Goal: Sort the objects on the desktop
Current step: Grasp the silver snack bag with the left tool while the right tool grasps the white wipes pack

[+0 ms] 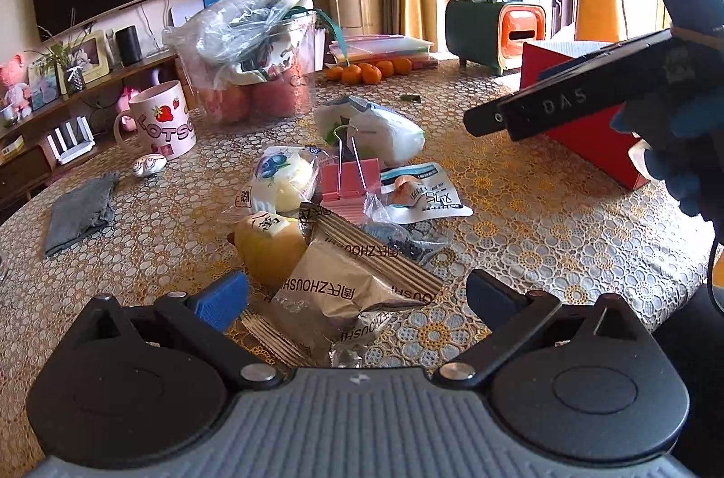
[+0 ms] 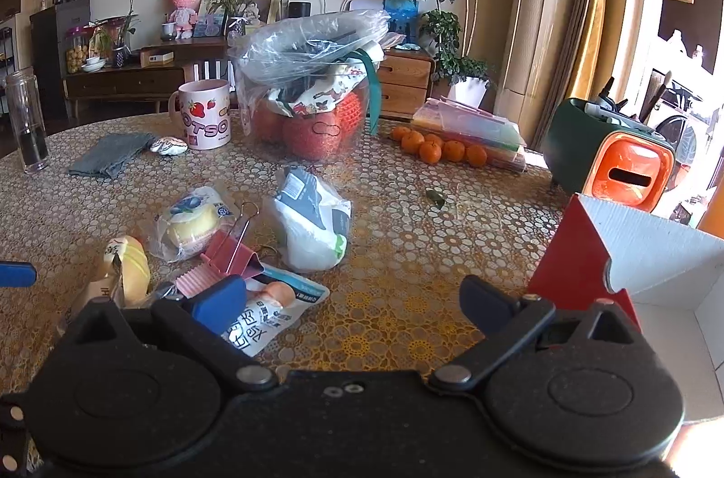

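Observation:
A pile of small items lies mid-table: a silver-brown snack packet (image 1: 344, 288), a yellow wrapped cake (image 1: 271, 247), a blueberry-label bun packet (image 1: 280, 179), a pink binder clip (image 1: 348, 179), a white-blue sachet (image 1: 425, 193) and a white pouch (image 1: 375, 130). My left gripper (image 1: 357, 297) is open, its jaws on either side of the snack packet, just above it. My right gripper (image 2: 353, 304) is open and empty, over the table between the sachet (image 2: 267, 315) and a red open box (image 2: 583, 252). The binder clip (image 2: 231, 252) and the pouch (image 2: 312, 224) lie ahead of it.
A pink mug (image 2: 206, 116), a grey cloth (image 2: 111, 154), a clear tub with a bag (image 2: 307, 93), tangerines (image 2: 434, 148), a folder stack (image 2: 470, 130) and a green-orange holder (image 2: 624, 157) stand at the back. A glass bottle (image 2: 27, 120) is at the left.

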Available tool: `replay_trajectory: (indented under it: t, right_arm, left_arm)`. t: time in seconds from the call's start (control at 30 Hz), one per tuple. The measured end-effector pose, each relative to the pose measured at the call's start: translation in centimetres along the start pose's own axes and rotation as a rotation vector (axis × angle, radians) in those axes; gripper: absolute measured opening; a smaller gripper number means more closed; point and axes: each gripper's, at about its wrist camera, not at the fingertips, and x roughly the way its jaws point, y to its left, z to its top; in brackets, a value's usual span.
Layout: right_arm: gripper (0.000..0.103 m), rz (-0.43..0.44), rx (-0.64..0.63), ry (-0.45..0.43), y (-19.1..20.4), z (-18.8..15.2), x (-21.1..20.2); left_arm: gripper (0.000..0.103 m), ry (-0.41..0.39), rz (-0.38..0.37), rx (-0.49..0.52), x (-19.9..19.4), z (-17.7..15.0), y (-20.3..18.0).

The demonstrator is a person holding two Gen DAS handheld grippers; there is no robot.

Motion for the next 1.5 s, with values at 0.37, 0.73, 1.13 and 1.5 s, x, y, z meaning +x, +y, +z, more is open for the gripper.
replay_trajectory:
  t: [0.37, 0.73, 1.13, 1.5]
  right_arm:
    - [0.097, 0.021, -0.016, 0.049, 1.2, 1.3, 6.2]
    - [0.087, 0.004, -0.011, 0.078, 1.6, 2.4, 11.1]
    - [0.063, 0.016, 0.007, 0.122, 1.6, 2.5, 13.9]
    - [0.037, 0.045, 0.065, 0.11, 0.3, 2.8, 13.3]
  left_arm:
    - [0.102, 0.017, -0.112, 0.008, 2.1, -0.6, 2.6]
    - [0.094, 0.034, -0.173, -0.032, 3.3, -0.8, 3.2]
    - [0.084, 0.034, -0.153, -0.033, 3.6, -0.7, 3.1]
    - [0.065, 0.038, -0.122, -0.06, 2.6, -0.3, 2.4]
